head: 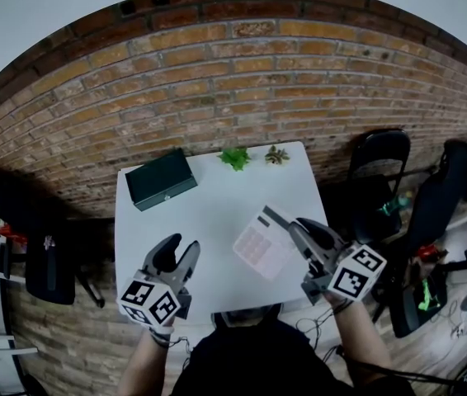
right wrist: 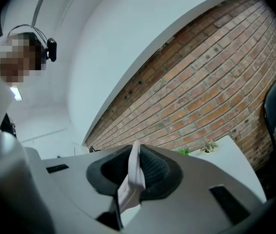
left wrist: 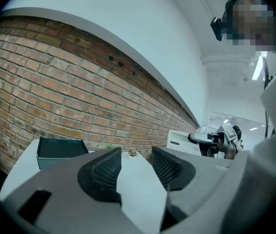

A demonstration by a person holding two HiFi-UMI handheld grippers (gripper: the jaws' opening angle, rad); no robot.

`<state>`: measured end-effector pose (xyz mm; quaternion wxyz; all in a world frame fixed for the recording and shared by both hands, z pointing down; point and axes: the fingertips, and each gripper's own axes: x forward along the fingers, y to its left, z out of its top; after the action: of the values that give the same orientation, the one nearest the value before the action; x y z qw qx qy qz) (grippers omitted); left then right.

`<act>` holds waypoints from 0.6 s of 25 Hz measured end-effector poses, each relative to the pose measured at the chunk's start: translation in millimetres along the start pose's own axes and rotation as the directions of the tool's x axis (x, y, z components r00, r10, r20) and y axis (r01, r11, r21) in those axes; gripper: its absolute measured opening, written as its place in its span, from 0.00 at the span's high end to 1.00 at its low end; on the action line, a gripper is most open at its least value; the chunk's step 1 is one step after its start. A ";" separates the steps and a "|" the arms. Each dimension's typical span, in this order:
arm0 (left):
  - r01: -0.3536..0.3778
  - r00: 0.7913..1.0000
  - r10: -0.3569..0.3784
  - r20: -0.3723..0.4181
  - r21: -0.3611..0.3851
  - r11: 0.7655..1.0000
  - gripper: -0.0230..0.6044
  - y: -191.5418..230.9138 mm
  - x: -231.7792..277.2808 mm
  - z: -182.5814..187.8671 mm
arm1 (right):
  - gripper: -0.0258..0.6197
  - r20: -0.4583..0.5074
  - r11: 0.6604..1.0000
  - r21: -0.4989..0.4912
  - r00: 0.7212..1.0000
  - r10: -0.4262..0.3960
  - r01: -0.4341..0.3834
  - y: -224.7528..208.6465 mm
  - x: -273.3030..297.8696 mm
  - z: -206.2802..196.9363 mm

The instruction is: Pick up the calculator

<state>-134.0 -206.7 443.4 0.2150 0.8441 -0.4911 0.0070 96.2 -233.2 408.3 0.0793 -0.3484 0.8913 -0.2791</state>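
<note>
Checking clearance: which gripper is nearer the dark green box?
Left. The left gripper, open and empty, is at the front left of the table, in front of the dark green box at the back left. The right gripper is farther right, shut on the calculator.

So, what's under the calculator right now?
The calculator hangs in the right tool, above the white table. Bare tabletop shows around it; the patch straight beneath is covered from view.

right tool [right wrist: 136, 168] clamps the calculator [right wrist: 130, 188] edge-on before brick wall [right wrist: 201, 96].
</note>
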 end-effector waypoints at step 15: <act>0.005 0.999 -0.006 -0.033 -0.032 0.999 0.66 -10.7 8.8 -17.5 | 0.88 -0.021 0.999 0.035 1.000 -0.008 0.008 -16.1 -9.6 -11.3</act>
<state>-117.1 -202.9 457.4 0.2364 0.8418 -0.4851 0.0126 108.9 -231.4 426.1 0.0751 -0.3476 0.8856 -0.2988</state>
